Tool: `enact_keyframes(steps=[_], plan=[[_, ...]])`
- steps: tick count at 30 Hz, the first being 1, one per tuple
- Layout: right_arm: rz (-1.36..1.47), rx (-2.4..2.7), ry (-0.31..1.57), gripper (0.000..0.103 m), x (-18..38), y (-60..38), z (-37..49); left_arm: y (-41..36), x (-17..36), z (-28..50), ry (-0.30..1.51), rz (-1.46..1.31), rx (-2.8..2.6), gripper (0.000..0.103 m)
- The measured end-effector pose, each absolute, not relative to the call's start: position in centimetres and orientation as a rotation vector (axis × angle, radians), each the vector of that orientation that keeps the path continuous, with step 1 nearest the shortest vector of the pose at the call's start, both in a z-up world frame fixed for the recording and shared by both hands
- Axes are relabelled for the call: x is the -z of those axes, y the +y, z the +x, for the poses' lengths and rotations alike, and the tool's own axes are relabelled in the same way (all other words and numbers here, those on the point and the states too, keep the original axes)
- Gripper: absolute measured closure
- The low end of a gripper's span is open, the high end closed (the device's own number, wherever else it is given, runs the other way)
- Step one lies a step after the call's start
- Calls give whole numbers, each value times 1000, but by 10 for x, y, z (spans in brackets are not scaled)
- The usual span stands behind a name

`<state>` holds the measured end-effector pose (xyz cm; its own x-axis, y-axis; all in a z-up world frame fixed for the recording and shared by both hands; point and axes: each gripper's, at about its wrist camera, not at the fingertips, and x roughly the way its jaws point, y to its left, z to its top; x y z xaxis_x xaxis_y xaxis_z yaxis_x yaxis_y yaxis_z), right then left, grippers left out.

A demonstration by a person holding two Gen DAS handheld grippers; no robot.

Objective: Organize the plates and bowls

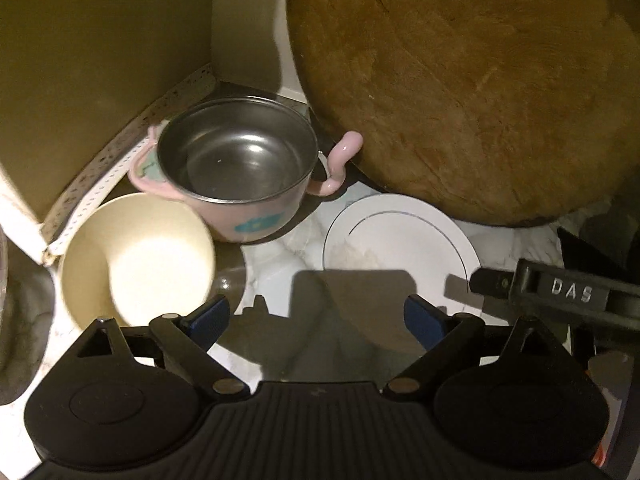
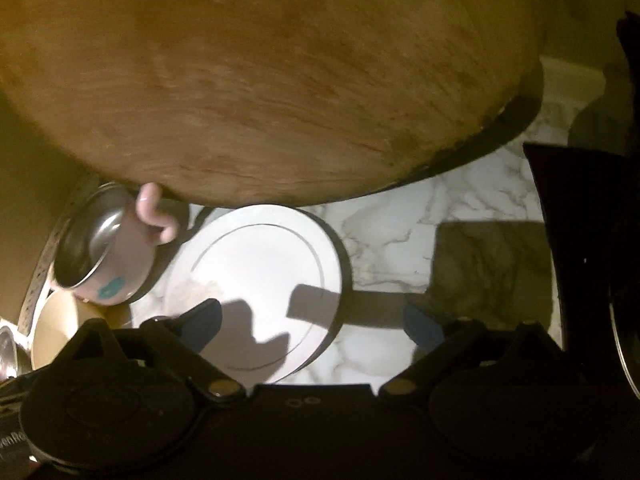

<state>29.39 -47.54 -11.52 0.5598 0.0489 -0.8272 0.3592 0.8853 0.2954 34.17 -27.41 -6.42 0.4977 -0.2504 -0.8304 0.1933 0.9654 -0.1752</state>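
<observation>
A: What does the left wrist view show?
B: The left tongs (image 1: 316,320) are spread, gripping nothing. A cream bowl (image 1: 136,260) lies front-left of them, a white plate (image 1: 400,240) front-right on the marble bench (image 1: 280,256).
A: And the right wrist view?
B: The right tongs (image 2: 316,324) are also spread; the plate (image 2: 256,280) sits just ahead, a steel-lined pink bowl (image 2: 104,256) left.

White raised letters "DAS" on black gripper body (image 1: 568,294) at right edge. Partial white print on black object (image 2: 12,440) lower left, unreadable.

Scored wooden board (image 1: 480,92) (matt), glossy white plate (image 1: 400,236)
</observation>
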Motion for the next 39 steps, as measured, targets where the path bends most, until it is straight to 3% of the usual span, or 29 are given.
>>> enact_keyframes(steps=[3, 5, 7, 10, 13, 19, 25, 31, 39], plan=[[475, 183, 985, 20, 124, -483, 300, -280, 70, 352, 1023, -79, 256, 9], [486, 181, 995, 24, 130, -489, 304, -284, 73, 357, 1019, -72, 250, 16], [502, 183, 1002, 29, 134, -494, 308, -288, 77, 363, 1037, -72, 251, 30], [527, 173, 1003, 33, 137, -500, 313, -292, 81, 370, 1037, -71, 244, 33], [524, 151, 1014, 42, 140, -502, 320, -293, 88, 378, 1067, -81, 235, 48], [527, 125, 1014, 58, 146, -503, 327, -294, 98, 387, 1097, -116, 244, 67], [531, 102, 1014, 78, 148, -504, 330, -292, 104, 393, 1111, -156, 246, 81], [524, 91, 1011, 88, 148, -504, 330, -292, 107, 397, 1128, -190, 250, 89], [508, 94, 996, 90, 149, -501, 329, -288, 109, 398, 1112, -225, 253, 91]])
